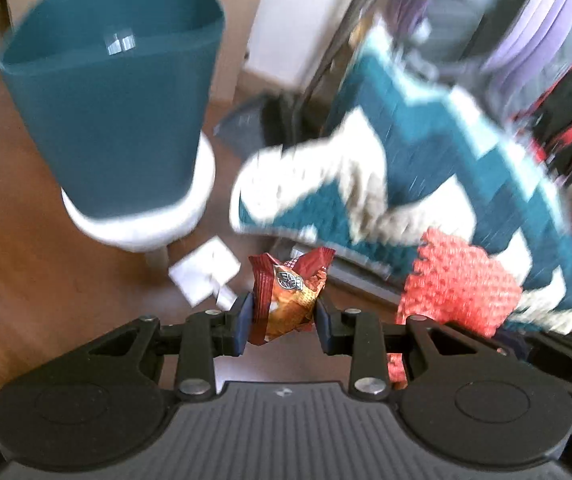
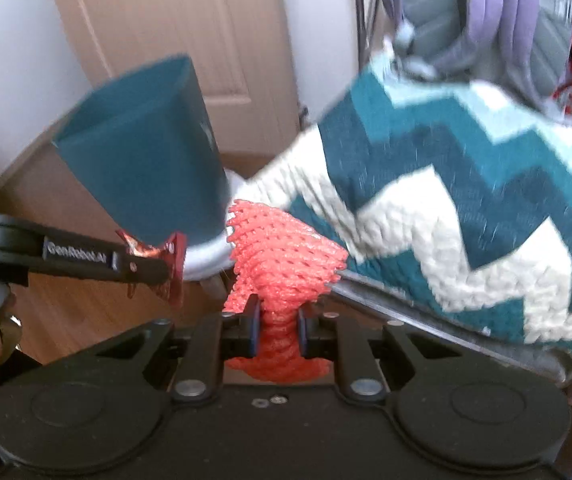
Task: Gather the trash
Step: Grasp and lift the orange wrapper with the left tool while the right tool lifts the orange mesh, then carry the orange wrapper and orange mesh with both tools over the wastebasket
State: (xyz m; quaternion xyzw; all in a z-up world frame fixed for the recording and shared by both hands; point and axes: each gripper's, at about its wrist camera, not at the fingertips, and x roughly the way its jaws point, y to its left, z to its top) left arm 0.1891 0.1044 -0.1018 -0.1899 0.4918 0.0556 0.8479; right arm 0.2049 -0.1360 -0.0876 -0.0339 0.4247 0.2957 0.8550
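The left tool [image 1: 283,312] is clamping a red-orange snack wrapper [image 1: 288,298] between its pads. The right tool [image 2: 277,330] is pinching a red foam net [image 2: 281,256]. Both items are sitting below and near the teal bin [image 1: 113,92], the net right of the wrapper.

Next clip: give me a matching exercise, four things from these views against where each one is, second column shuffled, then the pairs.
1. wrapper
2. foam net
3. bin
4. paper

A. on the white stool
B. on the floor
C. in the left claw
D. in the right claw

Pairs: 1-C, 2-D, 3-A, 4-B
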